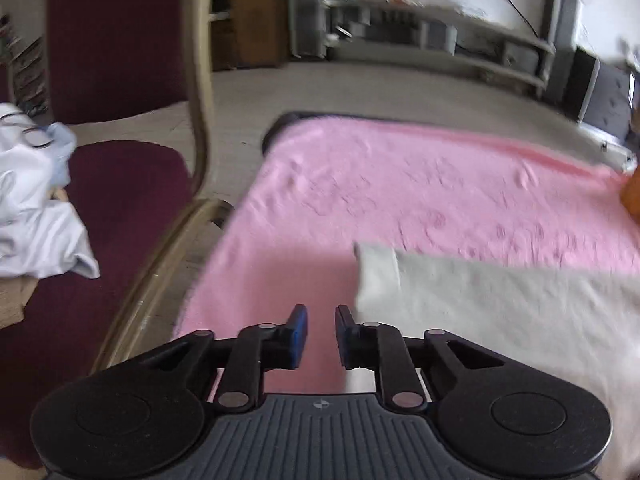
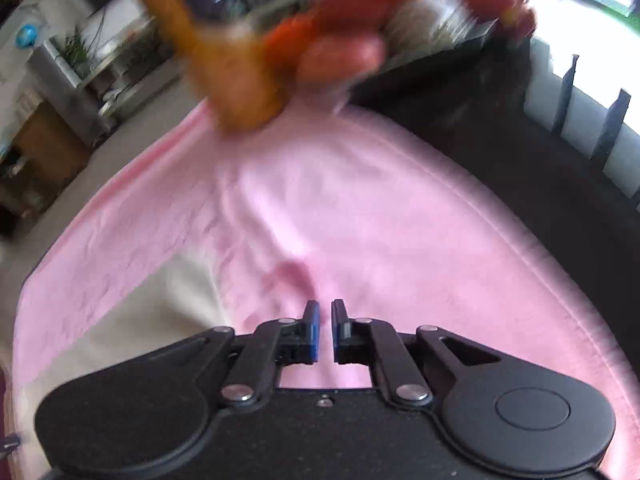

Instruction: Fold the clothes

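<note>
Two tools point down at a pink blanket point(image 1: 400, 184) spread over the worktop. Left tool point(image 1: 321, 320): its blue-padded fingers point(image 1: 299, 334) stand a narrow gap apart with nothing between them, only pink cloth below. A folded cream garment point(image 1: 500, 300) lies just to its right, its near corner beside the right finger. Right tool point(image 2: 325, 316): fingers nearly together, empty, with the cream garment point(image 2: 172, 304) to its left. Ahead of it sit blurred orange and red things point(image 2: 320, 40). White clothes point(image 1: 36, 220) lie piled on a maroon chair point(image 1: 132, 200), left of the left tool.

No text, label, brand, number or sign can be read in either wrist view.
</note>
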